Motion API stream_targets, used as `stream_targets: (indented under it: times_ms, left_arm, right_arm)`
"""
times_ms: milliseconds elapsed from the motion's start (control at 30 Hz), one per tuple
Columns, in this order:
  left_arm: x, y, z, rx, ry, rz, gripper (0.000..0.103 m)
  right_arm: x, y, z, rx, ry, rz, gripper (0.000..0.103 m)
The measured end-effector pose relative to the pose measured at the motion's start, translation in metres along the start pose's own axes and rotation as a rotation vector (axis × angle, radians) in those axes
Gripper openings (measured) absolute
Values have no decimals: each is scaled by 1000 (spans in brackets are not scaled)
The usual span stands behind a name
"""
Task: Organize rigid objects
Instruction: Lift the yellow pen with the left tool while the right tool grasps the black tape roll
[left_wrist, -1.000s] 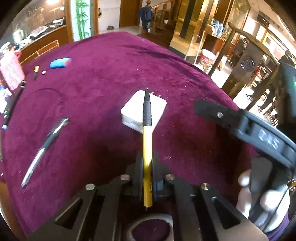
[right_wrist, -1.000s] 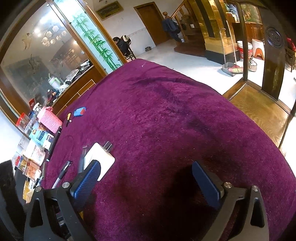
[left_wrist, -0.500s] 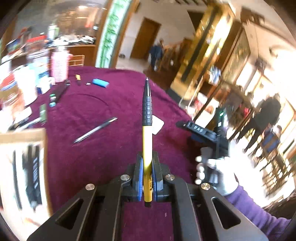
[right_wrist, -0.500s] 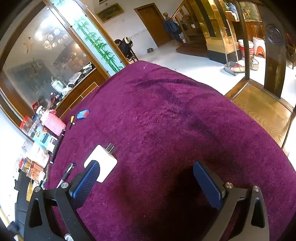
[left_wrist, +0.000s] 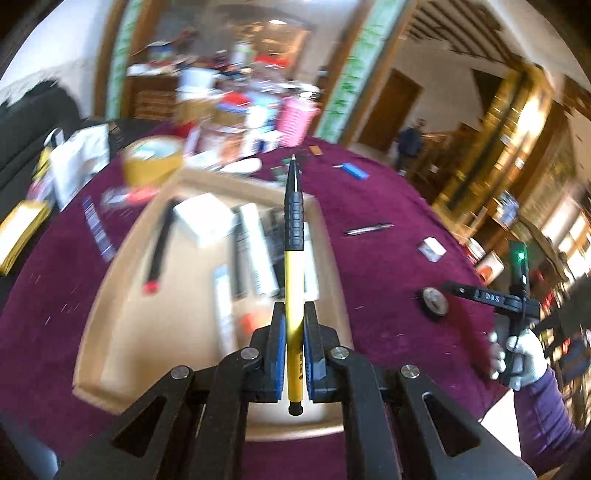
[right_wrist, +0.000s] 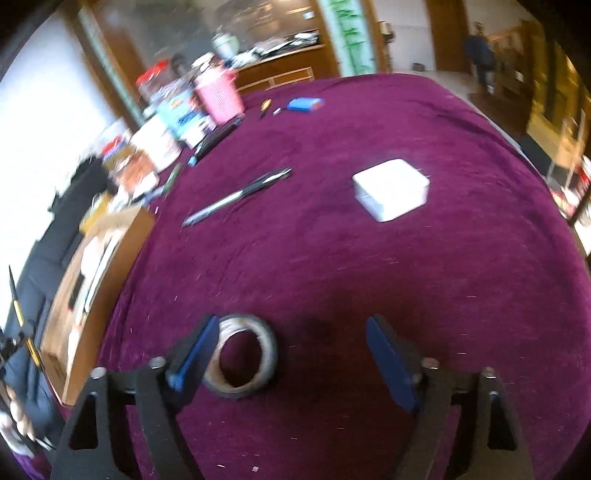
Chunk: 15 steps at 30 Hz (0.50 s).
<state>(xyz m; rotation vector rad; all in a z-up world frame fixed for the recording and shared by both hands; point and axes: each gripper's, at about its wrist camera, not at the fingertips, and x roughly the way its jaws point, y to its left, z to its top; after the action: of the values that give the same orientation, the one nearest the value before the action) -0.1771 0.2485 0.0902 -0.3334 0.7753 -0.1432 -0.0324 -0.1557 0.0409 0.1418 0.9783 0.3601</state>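
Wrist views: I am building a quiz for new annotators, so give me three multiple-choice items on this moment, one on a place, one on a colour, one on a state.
1. Where is the tape roll?
A. in the cardboard tray
B. on the cloth by the right gripper's left finger
C. on the white charger

2. What colour is the barrel of the held pen?
A. yellow
B. red
C. green

3. How is the left gripper?
A. open, nothing in it
B. shut on the pen
C. shut on a charger

Key: B, it lies on the purple cloth beside that finger; A, the barrel is yellow under a black grip; B, both pads clamp the pen.
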Motion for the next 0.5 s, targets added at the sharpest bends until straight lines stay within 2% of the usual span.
stream_targets:
  times_ms: [33,67,200,267,300,433,500]
  left_arm:
    - [-1,11,-3,-31,3,3,8]
    - [-2,21,-6,-58,7,0,8]
    - [4,38,-14,-113,27,4,8]
    - [5,41,-16,-126,32,9,8]
    - [7,41,-15,-129,33,15,8]
    - [12,39,-16,-106,46,91,8]
    - [14,43,-16,-111,61,97,8]
  right_arm:
    - [5,3,-2,-12,13,-3,57]
    - [13,7,-5,-23,39,-5,49]
    - [17,20,-12,-92,31,-76,40]
    - [17,24,-14,-123,27,-115,29]
    - [16,26,-15,-129,25,-117,15]
    - [12,33,-17,-148,0,-106,12]
    - [5,39,-18,-142,-21,-73,12]
